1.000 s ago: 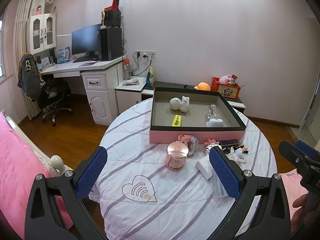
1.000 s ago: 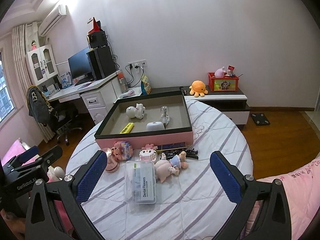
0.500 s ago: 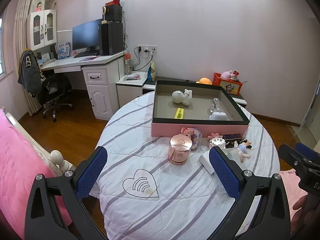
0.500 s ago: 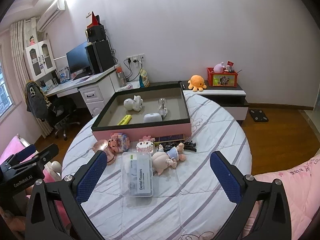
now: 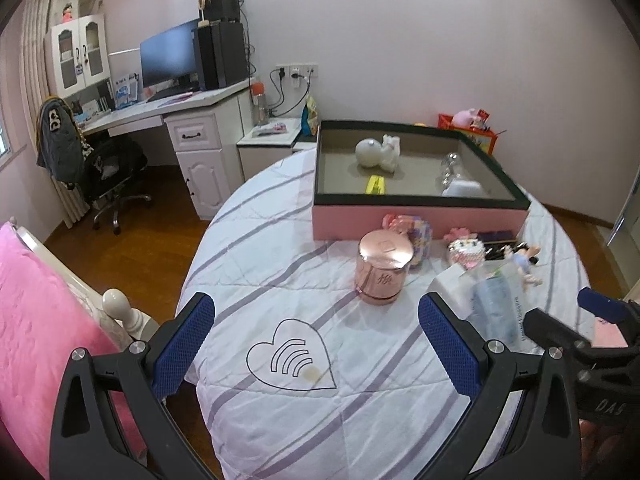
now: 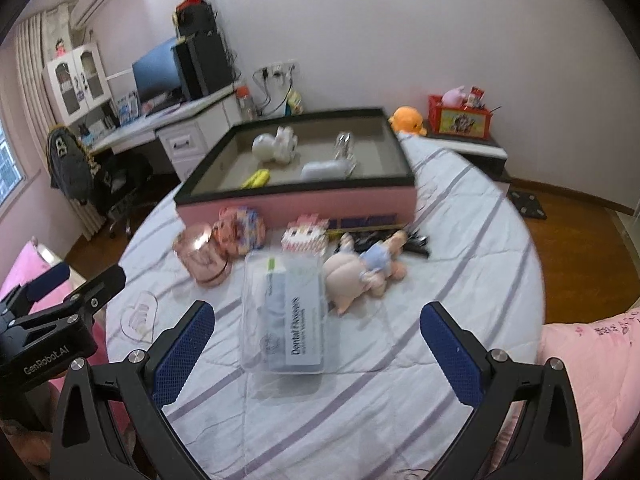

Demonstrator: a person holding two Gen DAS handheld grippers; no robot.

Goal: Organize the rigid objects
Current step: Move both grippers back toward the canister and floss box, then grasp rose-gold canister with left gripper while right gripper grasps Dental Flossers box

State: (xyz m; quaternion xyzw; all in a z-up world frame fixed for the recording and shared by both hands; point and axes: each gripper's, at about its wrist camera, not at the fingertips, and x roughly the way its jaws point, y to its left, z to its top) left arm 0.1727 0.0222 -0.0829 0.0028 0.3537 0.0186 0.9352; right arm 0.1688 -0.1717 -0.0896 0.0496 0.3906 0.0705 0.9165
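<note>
Currently, by label:
Left gripper: spread wide, empty, low in frame above bare quilt beside the heart print.
Right gripper: spread wide, empty, straddling the clear floss box.
Rose-gold tin: centre frame, open cloth before it.
Pink tray: upper centre, toys touching its front wall.
Pig doll: just right of the box.

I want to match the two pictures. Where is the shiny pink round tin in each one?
Left wrist view: the pink round tin stands near the middle, straight ahead between the open left gripper's fingers.
Right wrist view: the tin is left of middle, beside the clear plastic box.
Shared landmark: the big pink tray right behind it.
</note>
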